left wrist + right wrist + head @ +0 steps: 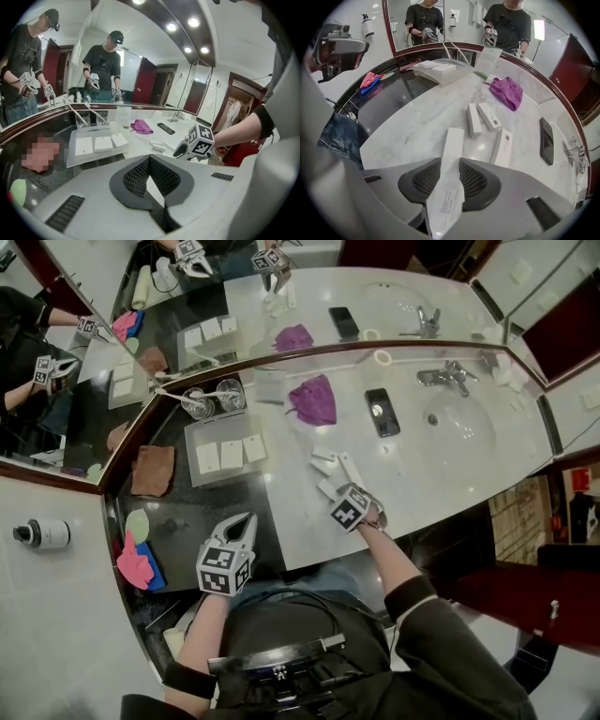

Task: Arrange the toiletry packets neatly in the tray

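Observation:
A clear tray (202, 432) on the dark counter holds three white packets (232, 454) in a row. My right gripper (450, 161) points down at the marble counter, shut on a long white packet (449, 154) that lies lengthwise between its pads. Three more white packets (490, 116) lie loose on the marble just beyond it. In the head view the right gripper (349, 505) sits beside these loose packets (326, 465). My left gripper (232, 545) hovers over the dark counter below the tray, shut with nothing in it (149, 161).
A purple cloth (314, 399), a black phone (382, 412) and a sink (464, 427) with a faucet (448, 376) lie to the right. Two glasses (214, 399) stand behind the tray. A brown cloth (153, 470) and pink and blue cloths (139, 563) lie left. Mirrors line the back.

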Available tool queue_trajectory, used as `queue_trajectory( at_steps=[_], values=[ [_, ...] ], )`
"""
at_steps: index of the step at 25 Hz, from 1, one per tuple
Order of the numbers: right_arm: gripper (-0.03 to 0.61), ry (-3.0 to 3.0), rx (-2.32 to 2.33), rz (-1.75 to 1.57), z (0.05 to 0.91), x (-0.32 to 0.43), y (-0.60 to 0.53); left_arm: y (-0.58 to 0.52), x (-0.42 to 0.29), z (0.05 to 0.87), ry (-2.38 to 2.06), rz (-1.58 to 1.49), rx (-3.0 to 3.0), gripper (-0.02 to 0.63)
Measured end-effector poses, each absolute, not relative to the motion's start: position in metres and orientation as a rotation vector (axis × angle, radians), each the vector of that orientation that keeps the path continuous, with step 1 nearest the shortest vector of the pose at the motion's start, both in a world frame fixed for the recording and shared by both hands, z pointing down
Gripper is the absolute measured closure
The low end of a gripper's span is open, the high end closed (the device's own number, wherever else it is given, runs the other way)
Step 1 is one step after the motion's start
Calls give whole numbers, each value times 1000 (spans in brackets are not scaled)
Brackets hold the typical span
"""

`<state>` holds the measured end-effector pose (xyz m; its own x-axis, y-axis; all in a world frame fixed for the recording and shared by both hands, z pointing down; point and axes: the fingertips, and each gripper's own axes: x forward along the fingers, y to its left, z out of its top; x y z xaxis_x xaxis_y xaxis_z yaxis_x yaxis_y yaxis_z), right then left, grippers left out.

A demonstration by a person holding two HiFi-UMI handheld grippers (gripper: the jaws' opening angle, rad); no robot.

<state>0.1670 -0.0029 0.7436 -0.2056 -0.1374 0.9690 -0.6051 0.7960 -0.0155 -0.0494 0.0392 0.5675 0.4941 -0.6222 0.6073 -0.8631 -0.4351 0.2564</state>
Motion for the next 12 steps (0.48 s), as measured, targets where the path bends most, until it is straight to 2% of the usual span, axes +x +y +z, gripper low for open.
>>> queue_trajectory(
  at_steps=[12],
  values=[
    [443,-1933,717,553,693,133,-26,28,-57,575,-1228,572,2179,614]
  ],
)
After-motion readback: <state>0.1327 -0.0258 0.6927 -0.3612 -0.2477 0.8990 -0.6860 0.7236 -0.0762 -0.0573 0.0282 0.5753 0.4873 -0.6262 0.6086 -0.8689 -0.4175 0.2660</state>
